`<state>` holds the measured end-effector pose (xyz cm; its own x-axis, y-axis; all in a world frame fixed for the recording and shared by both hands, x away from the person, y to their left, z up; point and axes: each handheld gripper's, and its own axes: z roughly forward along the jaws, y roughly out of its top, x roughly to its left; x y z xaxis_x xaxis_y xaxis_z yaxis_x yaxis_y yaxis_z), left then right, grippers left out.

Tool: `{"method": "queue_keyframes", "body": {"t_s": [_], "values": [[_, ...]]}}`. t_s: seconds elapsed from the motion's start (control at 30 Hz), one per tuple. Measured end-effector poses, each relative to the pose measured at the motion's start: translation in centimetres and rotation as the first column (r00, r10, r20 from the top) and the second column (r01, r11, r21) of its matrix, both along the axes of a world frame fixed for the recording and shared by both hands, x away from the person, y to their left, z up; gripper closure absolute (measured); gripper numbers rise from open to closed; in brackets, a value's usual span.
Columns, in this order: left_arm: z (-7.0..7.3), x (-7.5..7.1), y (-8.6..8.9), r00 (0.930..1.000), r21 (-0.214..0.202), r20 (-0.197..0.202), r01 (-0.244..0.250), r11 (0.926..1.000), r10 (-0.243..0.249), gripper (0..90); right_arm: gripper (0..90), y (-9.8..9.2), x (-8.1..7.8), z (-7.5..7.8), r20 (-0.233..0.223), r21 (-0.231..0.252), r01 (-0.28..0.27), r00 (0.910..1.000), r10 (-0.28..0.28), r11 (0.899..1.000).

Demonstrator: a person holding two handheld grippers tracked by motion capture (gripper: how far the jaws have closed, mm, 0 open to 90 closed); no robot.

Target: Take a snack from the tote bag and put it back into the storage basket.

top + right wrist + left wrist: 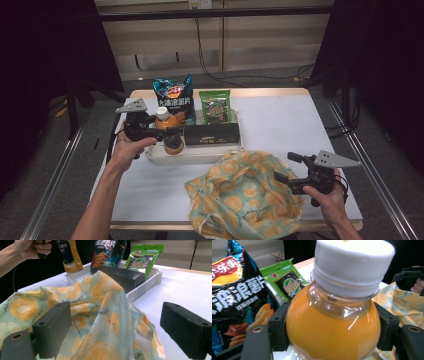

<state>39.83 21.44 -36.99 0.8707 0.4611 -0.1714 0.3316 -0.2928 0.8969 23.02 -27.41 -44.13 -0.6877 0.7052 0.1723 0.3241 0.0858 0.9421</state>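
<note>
From the high view, the left claw [161,134] is clenched around an orange drink bottle [169,131], gripping it just below its white cap, at the left end of a white tray [192,156]. The bottle stands roughly upright, its base low over that end of the tray; whether it touches the tray floor cannot be told. The tray sits on the white-covered desk [280,125], and in it stand a blue chip bag [173,97], a green snack packet [216,106] and, in front of those, a black box [212,133]. Nearer the person lies a fruit-print cloth bag [242,197] (yellow slices on pale green), crumpled at the front edge of the desk. The right claw [289,168] rests at the bag's right side, released, with nothing between its jaws.

In the left gripper view, the bottle [332,330] sits between the two black jaws, which press on its shoulder from either side; the white cap [353,263] rises above them. Behind it are the chip bag [235,297] and the green packet [287,281], and the cloth bag [404,306] shows at the right.

In the right gripper view, the jaws stand wide apart and empty, with the cloth bag [95,315] heaped just ahead of and between them, touching neither pad as far as can be seen. Beyond it are the tray [147,285], the black box [125,276], the green packet [143,260] and the lower part of the bottle [70,257], held up at the tray's far corner.
</note>
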Motion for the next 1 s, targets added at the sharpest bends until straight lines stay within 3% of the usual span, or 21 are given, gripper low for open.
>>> {"method": "queue_keyframes", "body": {"t_s": [0.53,0.7,1.0], "values": [[-1.4,1.9,1.3,0.9997,0.058,-0.009,-0.022,0.9981,0.023,30.3,9.2,0.0,-0.2,0.1,0.008,-0.006,0.000,1.0000,0.000,1.000],[-2.1,2.5,1.2,0.9997,0.069,-0.016,-0.018,0.9975,0.019,30.3,3.4,0.4,-0.2,0.1,-0.004,-0.006,0.010,0.9999,-0.010,1.000],[-2.9,3.0,0.4,0.9996,0.089,-0.019,-0.019,0.9958,0.021,30.3,2.9,0.3,-0.4,-0.1,-0.005,-0.011,0.005,1.0000,-0.005,1.000]]}}
